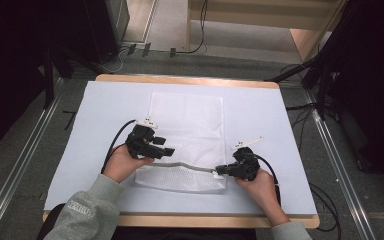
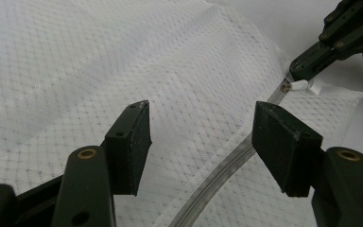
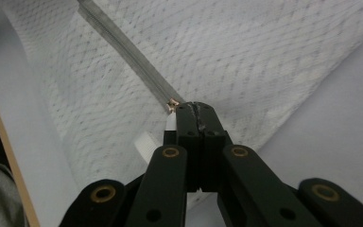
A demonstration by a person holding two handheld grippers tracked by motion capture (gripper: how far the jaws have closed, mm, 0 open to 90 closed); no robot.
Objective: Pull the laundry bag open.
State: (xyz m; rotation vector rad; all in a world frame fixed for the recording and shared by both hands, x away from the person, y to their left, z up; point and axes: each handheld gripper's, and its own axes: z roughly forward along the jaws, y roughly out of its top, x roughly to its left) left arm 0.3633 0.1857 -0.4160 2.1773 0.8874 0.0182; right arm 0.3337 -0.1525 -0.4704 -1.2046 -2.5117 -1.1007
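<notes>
Right gripper view: right claw (image 3: 196, 108) clenched on hidden zipper pull, left claw (image 2: 201, 142) released over mesh bag (image 2: 99, 71)

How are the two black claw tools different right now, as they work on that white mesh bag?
The left gripper stands wide open above the mesh bag; the right gripper is shut on the zipper pull. In the high view, the left sits at the zipper's left end, the right at its right end. Both are black, hand-held.
</notes>
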